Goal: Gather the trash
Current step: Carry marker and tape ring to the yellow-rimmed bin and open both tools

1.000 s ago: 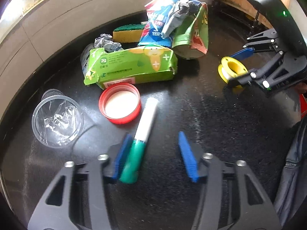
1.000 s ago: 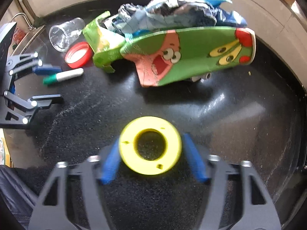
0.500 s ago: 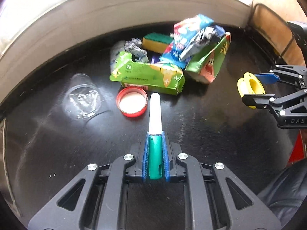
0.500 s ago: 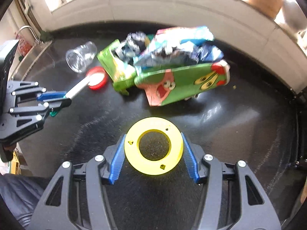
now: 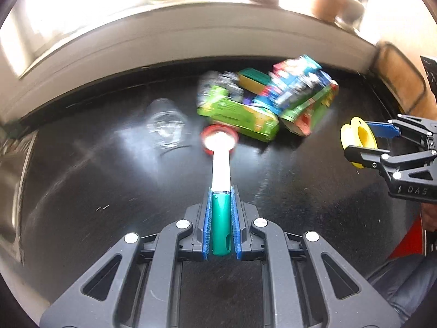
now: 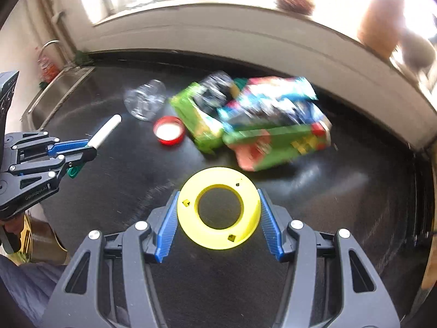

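The left gripper (image 5: 221, 225) is clamping a green-capped marker (image 5: 221, 191); the right gripper (image 6: 218, 225) is clamping a yellow spool (image 6: 218, 211). Carrying these 2 level and firmly gripped is probably avoiding drops.

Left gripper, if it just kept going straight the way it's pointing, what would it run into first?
Probably the red lid: the marker clamped in the left gripper points right at it. Depth is unclear, so it might reach the black counter first.

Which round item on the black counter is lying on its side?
The clear plastic cup: it lies tipped over, its mouth sideways. The red lid beside it lies flat, white inside facing up.
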Available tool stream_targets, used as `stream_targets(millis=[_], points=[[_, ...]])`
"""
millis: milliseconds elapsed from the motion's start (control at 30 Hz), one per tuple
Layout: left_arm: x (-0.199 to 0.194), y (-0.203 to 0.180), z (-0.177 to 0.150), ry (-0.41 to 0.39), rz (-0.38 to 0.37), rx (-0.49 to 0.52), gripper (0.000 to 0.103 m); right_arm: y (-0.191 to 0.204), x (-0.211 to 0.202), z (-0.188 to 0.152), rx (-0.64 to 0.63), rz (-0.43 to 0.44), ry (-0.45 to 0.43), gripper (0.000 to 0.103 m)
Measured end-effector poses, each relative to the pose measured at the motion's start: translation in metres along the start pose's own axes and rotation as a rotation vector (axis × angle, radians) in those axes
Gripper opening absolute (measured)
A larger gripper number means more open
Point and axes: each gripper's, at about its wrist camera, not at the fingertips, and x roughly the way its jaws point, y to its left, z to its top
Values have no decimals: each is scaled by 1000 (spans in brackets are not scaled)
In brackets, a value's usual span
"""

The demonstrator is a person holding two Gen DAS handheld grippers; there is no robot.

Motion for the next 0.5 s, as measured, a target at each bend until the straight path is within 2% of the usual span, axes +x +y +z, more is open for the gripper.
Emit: stream_targets(millis=[133, 267, 367, 500], points=[[-31, 36, -21, -28, 84, -124, 13, 46, -3, 26, -102, 78, -29, 55], [-62, 81, -62, -36, 188, -295, 13, 121, 3, 52, -256, 203, -25, 55], [-88, 121, -112, -30, 287, -452, 13, 193, 14, 59, -401, 308, 2, 55], [-108, 166, -186, 13, 374, -652, 13, 288, 28, 50, -563, 463, 79, 55]])
